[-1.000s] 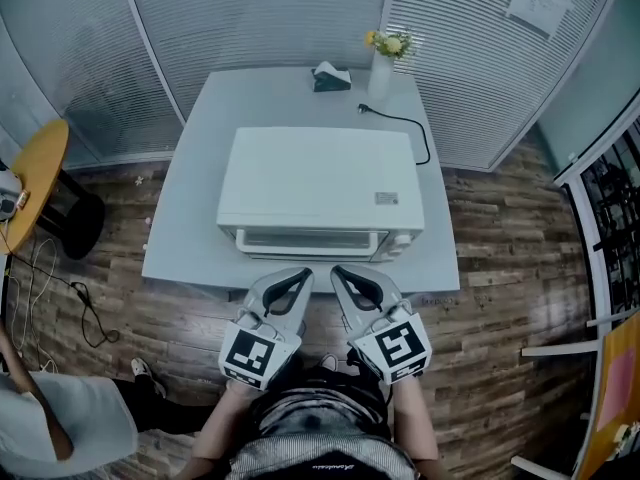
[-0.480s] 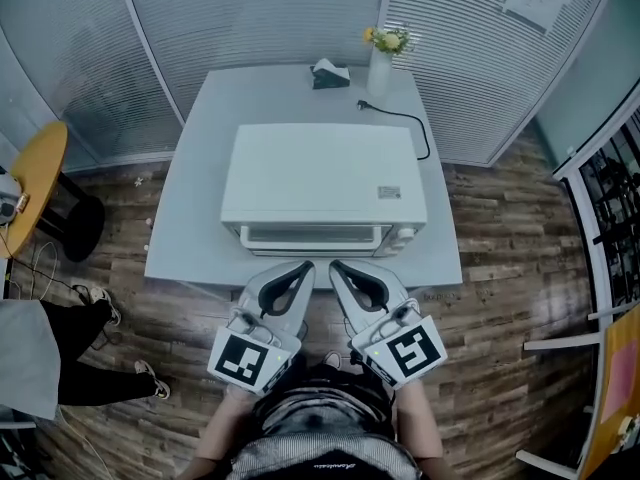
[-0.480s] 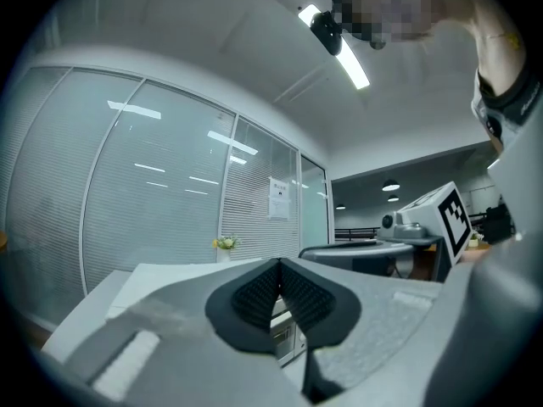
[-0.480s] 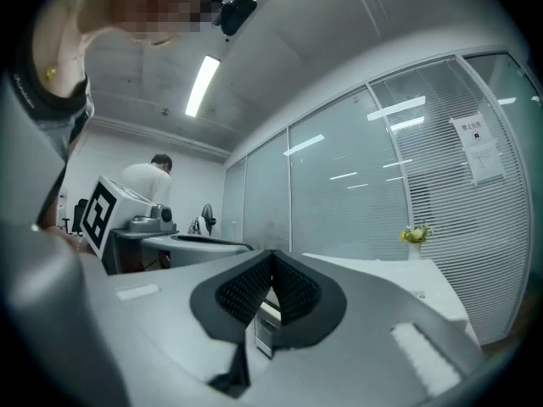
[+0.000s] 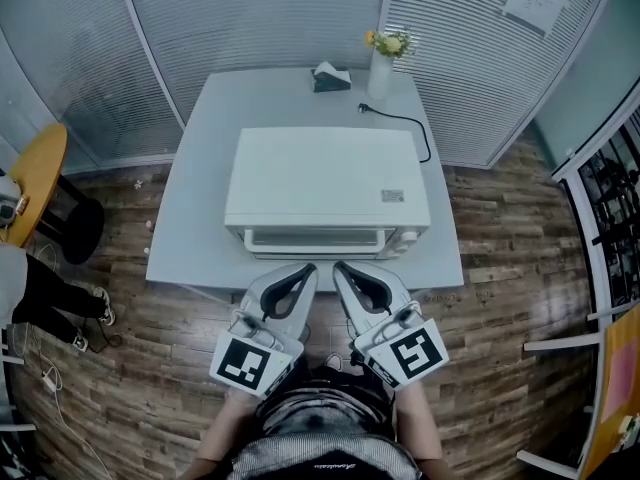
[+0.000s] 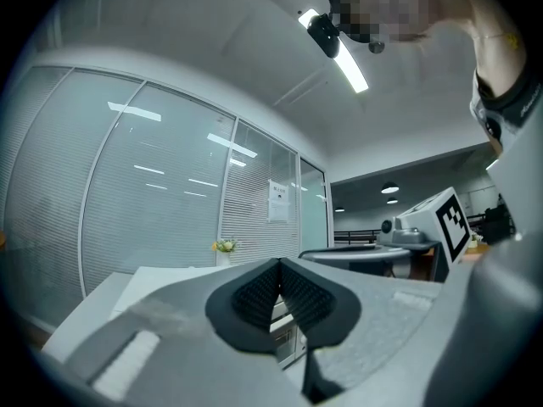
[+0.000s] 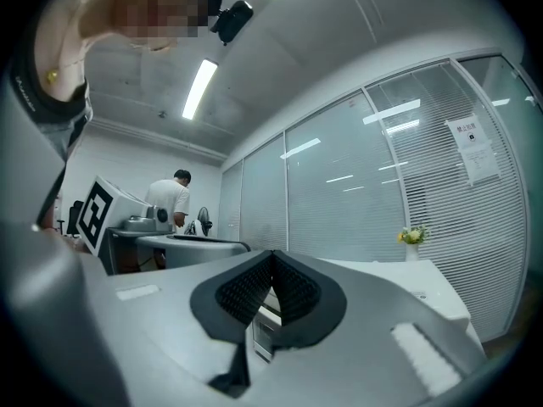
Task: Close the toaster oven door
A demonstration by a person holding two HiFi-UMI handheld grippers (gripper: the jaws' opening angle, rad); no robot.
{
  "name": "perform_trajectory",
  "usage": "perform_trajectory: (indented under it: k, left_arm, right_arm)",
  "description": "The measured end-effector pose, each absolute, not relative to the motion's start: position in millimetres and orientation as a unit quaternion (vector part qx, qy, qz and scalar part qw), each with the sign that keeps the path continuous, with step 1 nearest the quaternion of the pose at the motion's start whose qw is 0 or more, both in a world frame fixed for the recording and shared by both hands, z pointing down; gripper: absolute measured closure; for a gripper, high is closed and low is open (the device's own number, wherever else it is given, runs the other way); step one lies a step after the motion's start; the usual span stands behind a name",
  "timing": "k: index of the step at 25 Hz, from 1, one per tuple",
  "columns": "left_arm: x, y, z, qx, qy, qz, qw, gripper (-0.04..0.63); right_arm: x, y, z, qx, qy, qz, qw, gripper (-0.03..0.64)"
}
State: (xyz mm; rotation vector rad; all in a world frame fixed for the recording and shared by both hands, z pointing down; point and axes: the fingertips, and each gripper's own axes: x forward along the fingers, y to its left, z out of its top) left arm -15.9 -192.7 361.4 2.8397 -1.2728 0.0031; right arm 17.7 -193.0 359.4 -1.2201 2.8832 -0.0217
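Note:
The white toaster oven (image 5: 325, 180) stands in the middle of the white table (image 5: 200, 138), front towards me. Its glass door (image 5: 315, 240) stands upright against the front, and the knobs (image 5: 406, 238) sit at the right. My left gripper (image 5: 306, 269) and right gripper (image 5: 338, 267) hang side by side just off the table's near edge, tips pointing at the door without touching it. Both are shut with nothing between the pads. In the left gripper view the pads (image 6: 297, 295) meet; a sliver of the oven (image 6: 284, 329) shows below. The right gripper view shows the same, pads (image 7: 242, 288) closed.
A vase of yellow flowers (image 5: 383, 63), a dark box (image 5: 330, 76) and the loose power cord (image 5: 408, 125) lie at the table's back. A yellow round table (image 5: 35, 183) and a bystander's legs (image 5: 50, 293) are at the left. Glass partitions surround the table.
Both grippers have drawn back slightly towards me, staying shut. The bystander at the lower left has walked further left, almost out of view. The oven has not changed.

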Motion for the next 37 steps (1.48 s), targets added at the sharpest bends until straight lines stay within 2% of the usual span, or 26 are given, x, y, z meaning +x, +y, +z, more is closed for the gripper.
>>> perform_trajectory:
  k: [10,37]
  left_arm:
    - [-16.1,-199.8,371.0,0.911,-0.409,-0.005,0.045,0.591]
    - [-12.3,-220.2,379.9,0.916,-0.399,0.004,0.049,0.591]
  right_arm:
    - [14.9,-201.5,364.1,-0.399,0.917,-0.010,-0.004,0.615]
    - [17.9,-219.2,374.9,-0.412,0.911,-0.009,-0.025,0.617]
